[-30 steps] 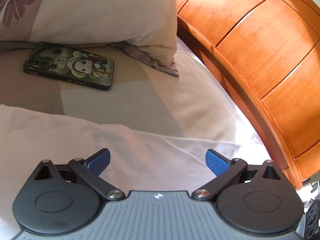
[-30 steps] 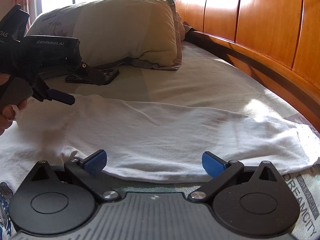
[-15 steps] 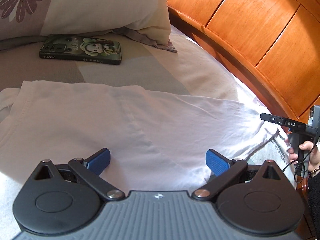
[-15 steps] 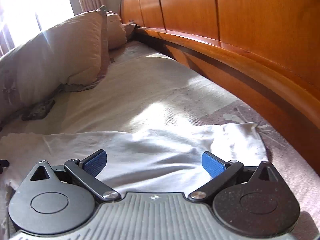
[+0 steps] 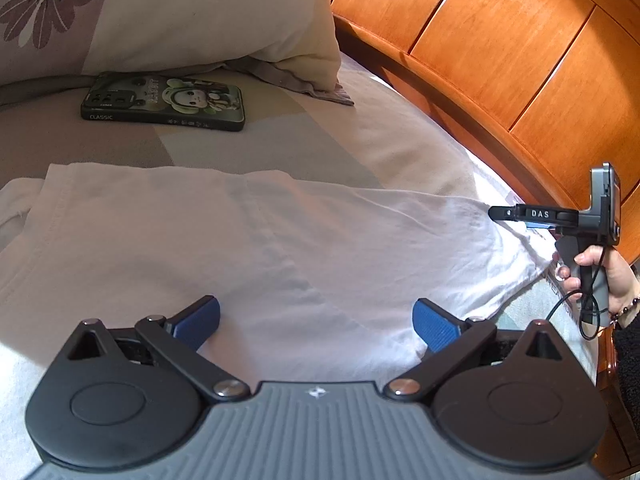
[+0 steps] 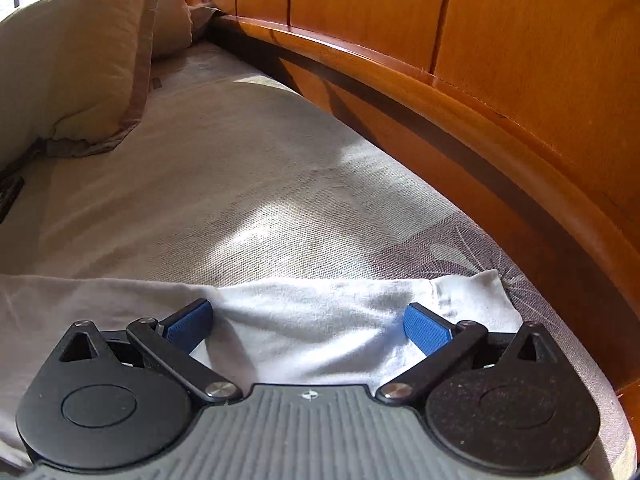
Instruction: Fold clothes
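Since half a second ago, the right gripper [image 6: 307,322] has been brought lower and nearer to the corner of the white shirt [image 5: 248,248], which now lies bunched between its blue pads [image 6: 424,330]; the pads are spread wide and nothing is clamped. The left gripper [image 5: 316,320] has been shifted only slightly and is held over the middle of the shirt, its pads likewise wide apart and empty. The shirt is spread flat across the bed sheet [image 6: 224,200], its far corner close to the wooden headboard [image 5: 500,48]. In the left wrist view the right gripper is seen from the side at that corner, gripped by a hand [image 5: 608,276] with a dark sleeve. A phone [image 5: 164,102] in a cartoon case lies on the sheet beyond the shirt, just beside a pillow [image 5: 180,12].
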Available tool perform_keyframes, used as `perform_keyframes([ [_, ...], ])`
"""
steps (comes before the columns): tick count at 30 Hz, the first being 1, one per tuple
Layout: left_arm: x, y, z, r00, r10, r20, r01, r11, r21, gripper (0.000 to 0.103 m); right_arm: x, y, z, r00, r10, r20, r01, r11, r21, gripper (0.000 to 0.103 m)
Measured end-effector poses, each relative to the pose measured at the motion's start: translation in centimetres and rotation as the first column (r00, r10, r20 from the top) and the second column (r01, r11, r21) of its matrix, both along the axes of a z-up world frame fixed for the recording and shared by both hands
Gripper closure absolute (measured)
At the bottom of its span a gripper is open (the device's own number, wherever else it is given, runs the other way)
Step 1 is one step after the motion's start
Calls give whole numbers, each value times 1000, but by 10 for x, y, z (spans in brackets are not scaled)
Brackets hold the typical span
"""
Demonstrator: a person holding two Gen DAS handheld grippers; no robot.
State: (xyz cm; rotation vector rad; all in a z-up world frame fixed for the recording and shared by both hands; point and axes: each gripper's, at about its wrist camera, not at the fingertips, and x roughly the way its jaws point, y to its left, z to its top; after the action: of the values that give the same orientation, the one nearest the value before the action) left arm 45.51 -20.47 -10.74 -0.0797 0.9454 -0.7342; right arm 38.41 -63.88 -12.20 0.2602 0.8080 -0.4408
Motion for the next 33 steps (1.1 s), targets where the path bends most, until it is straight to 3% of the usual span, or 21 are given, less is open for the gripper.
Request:
perform_keyframes([
  [3,-1,1,-1,1000,0,4,0,1000,-3,1,11,-9,4,1000,-1,-9,1,1000,13,0],
  [7,-1,1,-1,1000,0,11,0,1000,-7,1,-10,13,28,994,111,-2,-111,993,-37,0],
  [10,-2,1,-2,1000,0,17,0,1000,-10,1,-28,19,25,986,159,-52,-163,983,-80,0],
  [12,-3,2,-2,1000,0,21,1,1000,-12,1,-27,6,9,988,108,-107,-121,985,-126,0],
  [14,-3,2,-3,1000,0,25,1,1000,-15,1,-28,-19,7,998,50,-48,-52,998,-28,0],
  [16,-4,1,-3,1000,-3,28,3,1000,-11,1,-29,-20,17,998,-52,-37,50,997,-50,0],
  [17,-4,0,-2,1000,-6,30,6,1000,-3,1,-30,-11,24,999,-32,-21,30,997,-77,0],
  [19,-4,0,0,1000,-7,25,7,1000,4,1,-30,20,31,993,113,-25,-115,989,-97,0],
  [23,-10,-1,4,999,-36,19,36,999,12,1,-37,78,29,928,367,-68,-372,923,-96,0],
  [25,-18,-4,2,997,-66,47,63,996,59,1,-41,85,18,922,366,-124,-379,919,-107,0],
  [27,-26,-9,2,990,-110,87,99,987,126,1,-55,73,12,937,335,-104,-346,931,-114,0],
  [30,-39,-18,4,973,-181,145,142,958,248,1,-77,37,12,977,195,-86,-202,976,-84,0],
  [32,-48,-25,5,957,-231,178,164,930,328,1,-87,32,17,981,178,-80,-186,977,-103,0],
  [33,-53,-26,9,946,-252,201,179,929,324,1,-91,30,20,982,174,-77,-182,976,-115,0],
])
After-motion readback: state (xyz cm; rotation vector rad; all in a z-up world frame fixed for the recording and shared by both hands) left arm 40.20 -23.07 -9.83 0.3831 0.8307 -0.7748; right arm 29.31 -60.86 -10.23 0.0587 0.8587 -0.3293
